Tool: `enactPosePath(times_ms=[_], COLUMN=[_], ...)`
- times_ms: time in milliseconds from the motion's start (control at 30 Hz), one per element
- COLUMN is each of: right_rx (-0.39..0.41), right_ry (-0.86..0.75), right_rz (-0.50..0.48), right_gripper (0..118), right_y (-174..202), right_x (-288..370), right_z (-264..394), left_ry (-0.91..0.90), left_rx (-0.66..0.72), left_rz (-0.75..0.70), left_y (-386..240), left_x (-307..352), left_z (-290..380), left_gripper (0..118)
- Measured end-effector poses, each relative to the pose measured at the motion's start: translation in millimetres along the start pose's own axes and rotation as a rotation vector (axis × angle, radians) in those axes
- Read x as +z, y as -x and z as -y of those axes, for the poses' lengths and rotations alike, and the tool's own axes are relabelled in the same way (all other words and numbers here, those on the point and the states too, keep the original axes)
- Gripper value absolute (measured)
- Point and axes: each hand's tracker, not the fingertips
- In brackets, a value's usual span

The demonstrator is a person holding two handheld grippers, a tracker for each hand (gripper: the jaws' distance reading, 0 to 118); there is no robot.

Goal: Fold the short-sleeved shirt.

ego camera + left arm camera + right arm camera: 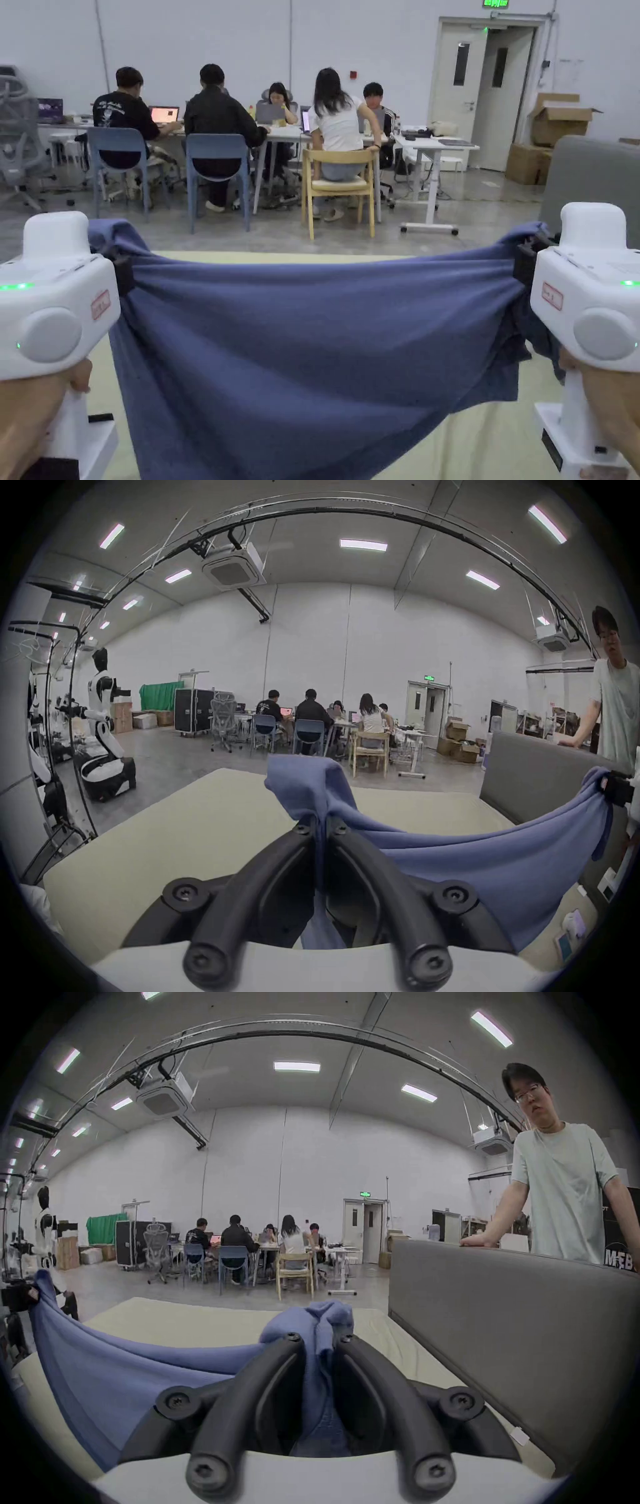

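left gripper (322, 823): jaws pinching one end of blue short-sleeved shirt (312, 350) | right gripper (320, 1340): jaws pinching other end | shirt: stretched in air above cream mattress (207, 812), sagging in middle | progress: no fold visible yet, all folding left

Shirt (312, 350) — soft matt knit cloth; gripper fingers (273, 868) — matt black plastic.
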Motion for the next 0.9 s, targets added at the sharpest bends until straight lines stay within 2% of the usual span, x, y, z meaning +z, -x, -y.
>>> enactPosePath(times_ms=[100, 233, 467, 700, 900], right_rx=[0.005, -0.046, -0.091, -0.081, -0.04], right_ry=[-0.006, -0.016, -0.021, 0.031, 0.147], right_rz=[0.004, 0.005, 0.005, 0.008, -0.032], right_gripper=[14, 14, 14, 14, 14], right_y=[7.1, 10.5, 13.2, 13.2, 8.5], right_x=[-43.1, -95.6, -132.3, -113.8, -47.5], right_z=[9.2, 28.5, 59.5, 86.2, 136.6], left_ry=[0.009, -0.019, -0.014, 0.031, 0.165], left_rx=[-0.01, 0.014, -0.006, -0.041, 0.022], left_rz=[-0.004, 0.004, 0.015, 0.019, 0.016], left_y=[-7.4, -10.6, -16.5, -14.1, 5.2], left_x=[-44.6, -99.4, -143.9, -126.0, -66.1], left_z=[2.7, 14.4, 36.4, 67.9, 122.9], left_gripper=[1, 1, 1, 1, 0])
